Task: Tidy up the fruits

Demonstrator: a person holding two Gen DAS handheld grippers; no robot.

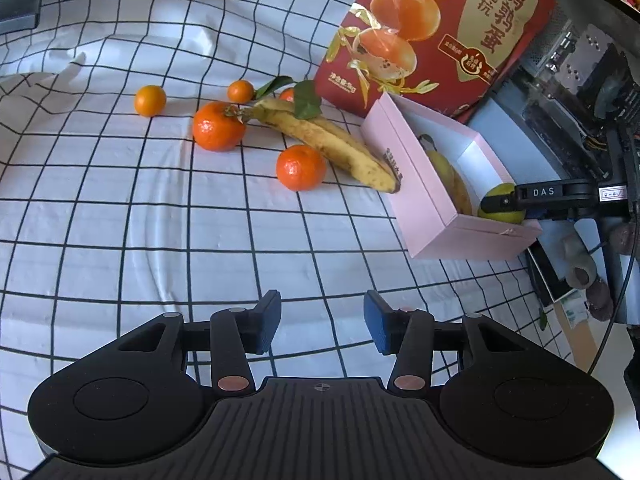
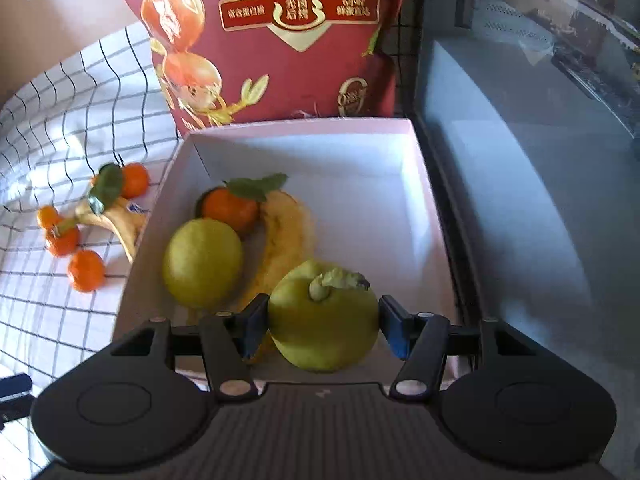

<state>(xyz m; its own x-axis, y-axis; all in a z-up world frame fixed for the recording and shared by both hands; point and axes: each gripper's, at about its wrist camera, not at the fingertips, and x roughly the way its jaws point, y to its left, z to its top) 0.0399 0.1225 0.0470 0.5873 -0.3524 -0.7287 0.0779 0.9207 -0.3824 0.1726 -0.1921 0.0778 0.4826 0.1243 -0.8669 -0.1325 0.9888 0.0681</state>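
Observation:
My right gripper (image 2: 323, 322) is shut on a green pear-like fruit (image 2: 324, 320) and holds it over the near end of the pink box (image 2: 296, 126). In the box lie a yellow-green round fruit (image 2: 203, 262), a banana (image 2: 286, 236) and a leafy tangerine (image 2: 230, 208). My left gripper (image 1: 322, 322) is open and empty above the checked cloth. Ahead of it lie a spotted banana (image 1: 332, 144) touching the box's side (image 1: 404, 176), two large tangerines (image 1: 218, 126) (image 1: 301, 168) and smaller ones (image 1: 150, 100). The right gripper with the green fruit (image 1: 500, 204) shows at the box's near corner.
A red printed bag (image 1: 440, 28) stands behind the box. A dark cabinet with glass (image 2: 540, 140) runs along the box's right side. The white checked cloth (image 1: 120, 220) covers the table. Small dark objects (image 1: 588, 276) lie at the right edge.

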